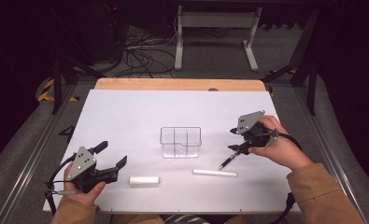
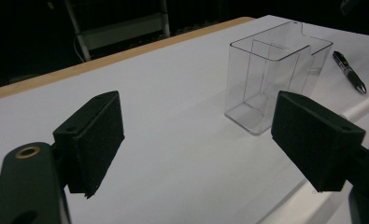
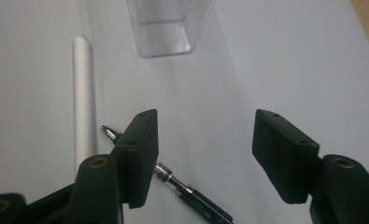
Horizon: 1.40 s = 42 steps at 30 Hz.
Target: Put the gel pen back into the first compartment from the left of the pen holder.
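Right gripper [image 1: 234, 140] at four o'clock on the white table top [image 1: 126, 112], jaws standing wide and gripping nothing, poised over a black pen [image 1: 230, 159]. Pen lying flat on the sheet, tip toward seven o'clock, passing under one black pad [image 3: 140, 154] in the right gripper view and not between the two. Clear three-compartment organizer [image 1: 180, 142] upright at centre, apparently empty, at nine o'clock from the pen and near it. White stick [image 1: 215, 173] lying flat at six o'clock from the organizer, just beside the pen tip but apart from it. White block [image 1: 144, 180] at seven o'clock. Left gripper [image 1: 112, 155] resting at eight o'clock, jaws spread wide and holding nothing, aimed at the organizer.

Step in hand, by the look of it: picking up the pen for the organizer. Best done by shifting the jaws sideways until the barrel lies midway between the pads, turning the wrist square across the barrel, lowering until the pads almost brush the sheet, then closing near the middle of the barrel for balance. Worth watching: the pad now over the pen, likely to roll it toward the stick if lowered as it stands.

Surface smooth, matte white, with a bare wooden edge [image 1: 177, 84] at twelve o'clock. Beyond it a dim room, grey carpet, a tangle of dark cables [image 1: 142, 56] and a white frame stand [image 1: 215, 32].
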Motion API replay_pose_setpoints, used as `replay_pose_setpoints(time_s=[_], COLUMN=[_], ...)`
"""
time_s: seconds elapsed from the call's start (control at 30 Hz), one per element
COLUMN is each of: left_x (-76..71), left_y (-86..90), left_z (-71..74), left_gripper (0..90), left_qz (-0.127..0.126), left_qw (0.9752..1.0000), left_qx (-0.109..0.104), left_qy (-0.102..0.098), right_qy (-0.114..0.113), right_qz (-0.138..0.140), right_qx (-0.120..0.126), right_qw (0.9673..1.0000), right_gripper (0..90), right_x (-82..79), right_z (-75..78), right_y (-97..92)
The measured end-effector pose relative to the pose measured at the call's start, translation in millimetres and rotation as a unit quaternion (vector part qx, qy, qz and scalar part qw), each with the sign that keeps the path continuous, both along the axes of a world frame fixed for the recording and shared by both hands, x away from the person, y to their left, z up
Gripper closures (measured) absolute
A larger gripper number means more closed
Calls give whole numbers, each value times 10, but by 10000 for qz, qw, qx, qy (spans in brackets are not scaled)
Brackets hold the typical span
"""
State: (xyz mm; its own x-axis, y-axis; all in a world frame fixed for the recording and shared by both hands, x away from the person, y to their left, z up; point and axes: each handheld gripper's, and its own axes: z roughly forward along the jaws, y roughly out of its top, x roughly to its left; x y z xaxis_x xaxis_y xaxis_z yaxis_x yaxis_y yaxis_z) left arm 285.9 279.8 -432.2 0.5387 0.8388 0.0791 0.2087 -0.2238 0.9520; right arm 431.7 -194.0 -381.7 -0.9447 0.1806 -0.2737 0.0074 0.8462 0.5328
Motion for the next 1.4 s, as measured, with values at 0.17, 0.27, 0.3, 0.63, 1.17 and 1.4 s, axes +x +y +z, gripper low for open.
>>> replay_pose_setpoints(time_s=[0.17,0.27,0.3,0.63,1.17,1.4], left_x=[-11,-18,-21,-67,-83,-81], left_y=[2,5,8,42,56,57], left_z=[-1,-4,-4,-11,-16,-17], left_gripper=[179,179,179,179,179,179], left_qz=[18,26,32,120,165,160], left_qw=[10000,10000,10000,9999,9999,9999], left_qx=[1,1,8,2,10,15], left_qy=[18,27,23,17,16,24], right_qy=[59,44,37,167,219,336], right_qz=[208,290,346,833,1343,1418], right_qx=[-303,-471,-532,-984,-1875,-1949], right_qw=[9993,9985,9980,9915,9728,9699], right_gripper=[446,446,448,480,527,565], right_x=[43,71,78,93,116,122], right_z=[-50,-82,-90,-177,-352,-407], right_y=[18,27,29,80,167,177])
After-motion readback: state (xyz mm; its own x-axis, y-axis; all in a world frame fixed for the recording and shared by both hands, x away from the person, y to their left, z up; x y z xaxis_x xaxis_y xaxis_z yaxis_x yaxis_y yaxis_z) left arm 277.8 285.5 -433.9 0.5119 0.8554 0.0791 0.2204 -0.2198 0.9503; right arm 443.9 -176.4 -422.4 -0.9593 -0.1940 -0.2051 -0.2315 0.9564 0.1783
